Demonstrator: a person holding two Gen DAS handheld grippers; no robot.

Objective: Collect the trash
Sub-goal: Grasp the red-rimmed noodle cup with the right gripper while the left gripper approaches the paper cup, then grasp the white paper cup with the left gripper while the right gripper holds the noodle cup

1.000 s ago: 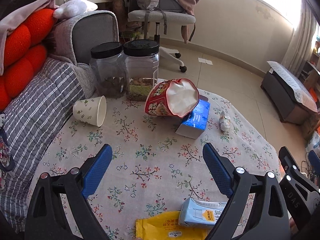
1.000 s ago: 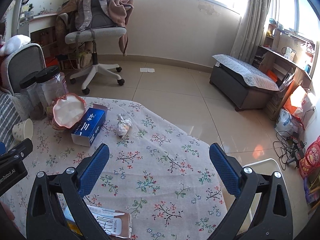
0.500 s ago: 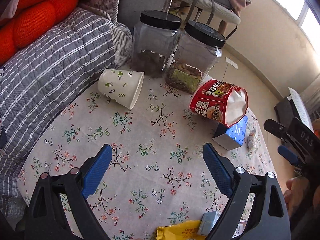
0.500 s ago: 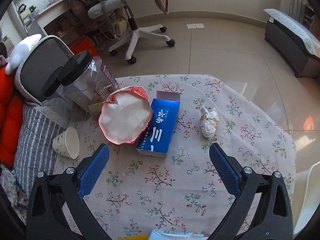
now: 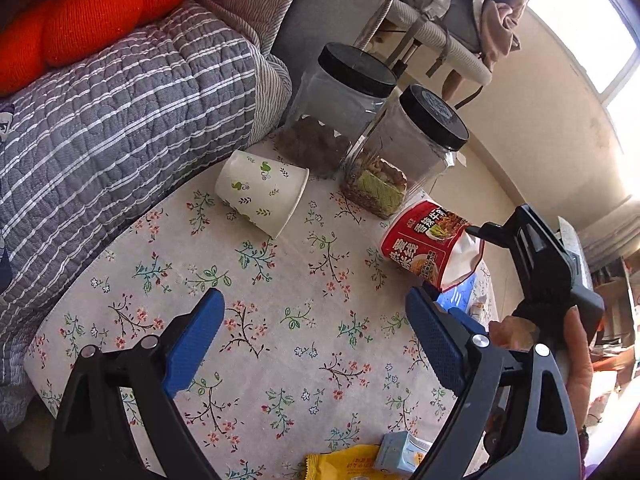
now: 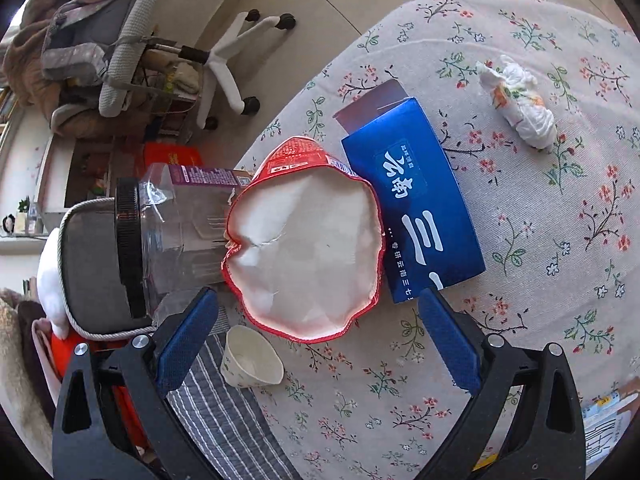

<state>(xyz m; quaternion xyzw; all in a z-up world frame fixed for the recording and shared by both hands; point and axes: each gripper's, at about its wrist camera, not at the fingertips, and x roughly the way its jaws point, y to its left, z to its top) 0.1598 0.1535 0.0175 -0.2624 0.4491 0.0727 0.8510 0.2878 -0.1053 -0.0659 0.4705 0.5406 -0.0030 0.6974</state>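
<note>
A crushed red noodle cup (image 6: 304,248) lies on its side on the floral tablecloth (image 6: 540,240), mouth toward my right gripper (image 6: 318,336), which is open just in front of it. The cup also shows in the left wrist view (image 5: 432,248). A blue carton (image 6: 420,208) lies against it and a crumpled tissue (image 6: 520,108) lies beyond. A paper cup (image 5: 262,192) lies tipped over ahead of my open, empty left gripper (image 5: 316,340). A yellow wrapper (image 5: 344,466) and a small pale blue carton (image 5: 400,452) lie near the front edge.
Two clear jars with black lids (image 5: 352,112) (image 5: 412,152) stand at the table's back edge. A grey striped sofa cushion (image 5: 100,120) borders the table on the left. An office chair (image 6: 132,40) stands on the tiled floor beyond.
My right gripper has rolled and moved close to the red noodle cup's mouth. My left gripper has tilted and advanced a little toward the paper cup. Both stay open.
</note>
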